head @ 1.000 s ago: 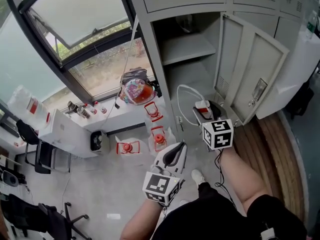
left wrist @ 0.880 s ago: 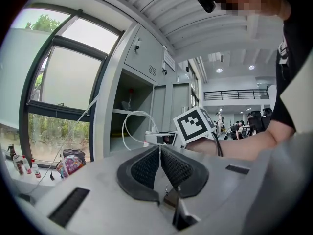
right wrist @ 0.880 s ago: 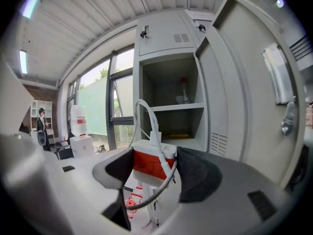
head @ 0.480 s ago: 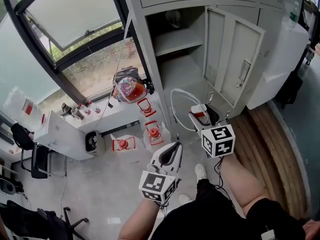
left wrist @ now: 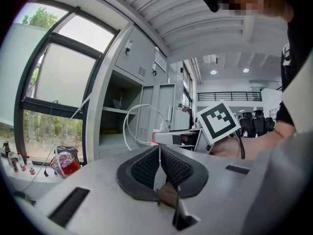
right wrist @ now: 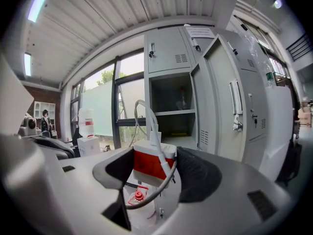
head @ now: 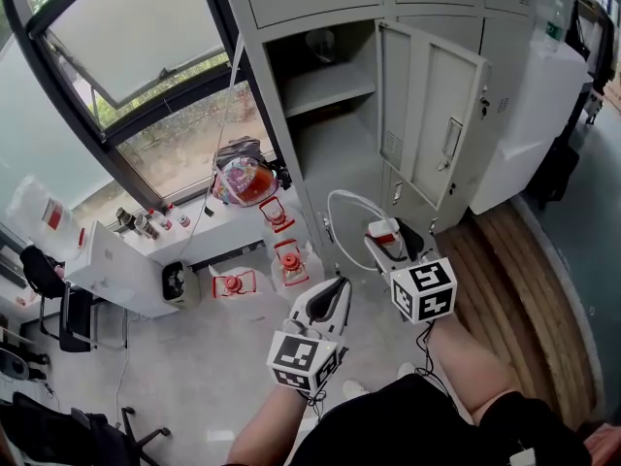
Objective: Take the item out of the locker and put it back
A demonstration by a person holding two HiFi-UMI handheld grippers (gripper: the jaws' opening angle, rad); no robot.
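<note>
Risk lay mainly in the white cable [right wrist: 150, 115], which rose in a loose loop above my right gripper [head: 390, 244]. On the way into the locker [head: 335, 149] it could have snagged the door [head: 432, 115] or the shelf [head: 330, 85] and dragged the item [right wrist: 146, 161] askew. My pads met only two opposite faces, so a knock might also have twisted it loose. Right jaws stood wide, clamped on the item's sides. Left gripper [left wrist: 159, 153] jaws were pressed together on nothing, at lower centre of the head view. I held the item outside the open compartment, at centre frame, below the locker at upper centre. Appearance: a small white block with a red band, rigid-looking, with the cable plugged into its top.
</note>
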